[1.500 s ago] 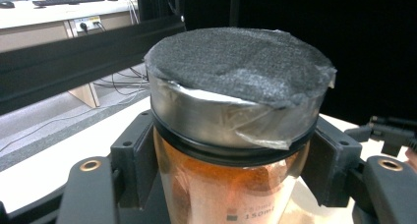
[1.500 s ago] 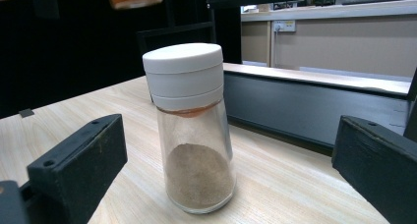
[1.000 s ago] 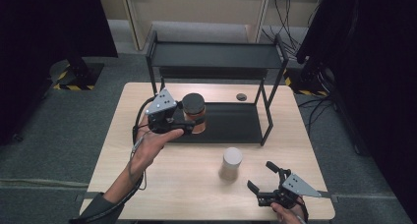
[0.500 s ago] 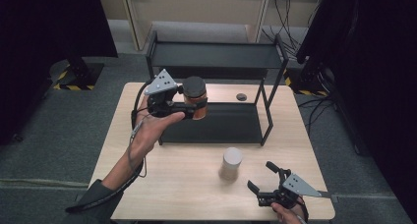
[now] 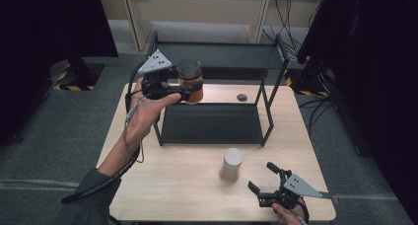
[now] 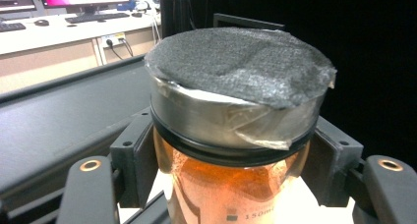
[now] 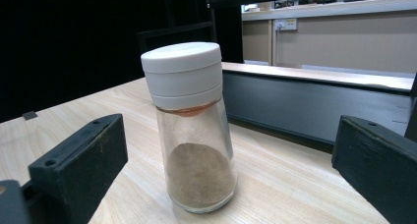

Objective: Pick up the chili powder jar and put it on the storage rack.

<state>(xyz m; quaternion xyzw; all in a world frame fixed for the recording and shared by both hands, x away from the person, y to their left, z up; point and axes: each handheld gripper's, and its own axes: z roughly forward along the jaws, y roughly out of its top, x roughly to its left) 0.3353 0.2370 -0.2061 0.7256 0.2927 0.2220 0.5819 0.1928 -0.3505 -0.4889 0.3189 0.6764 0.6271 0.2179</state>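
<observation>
Above the worktop's [image 5: 148,185] far-left part, the left gripper [image 5: 190,93] pinches a glass jar of orange contents [image 5: 190,79] just under its dark, foam-topped lid. In the left gripper view the two black pads press on opposite sides of the jar's neck, and the jar [image 6: 236,135] stands upright between them, its long axis vertical. The jar hangs in the air beside the left front post of the black two-tier rack [image 5: 217,62], about level with the upper shelf, which lies to the jar's right and slightly beyond it in the high view. The coming placement appears to turn on this relation: the jar's base must clear the shelf's raised front rail before travelling sideways over the shelf. The left hand alone is near the rack.

At the near-right corner, the right gripper [image 5: 266,183] rests low with its jaws spread and empty. A white-capped shaker [image 5: 231,164] stands upright on the worktop just ahead of it; in the right gripper view the shaker [image 7: 192,130] sits between the open pads, touching neither.
</observation>
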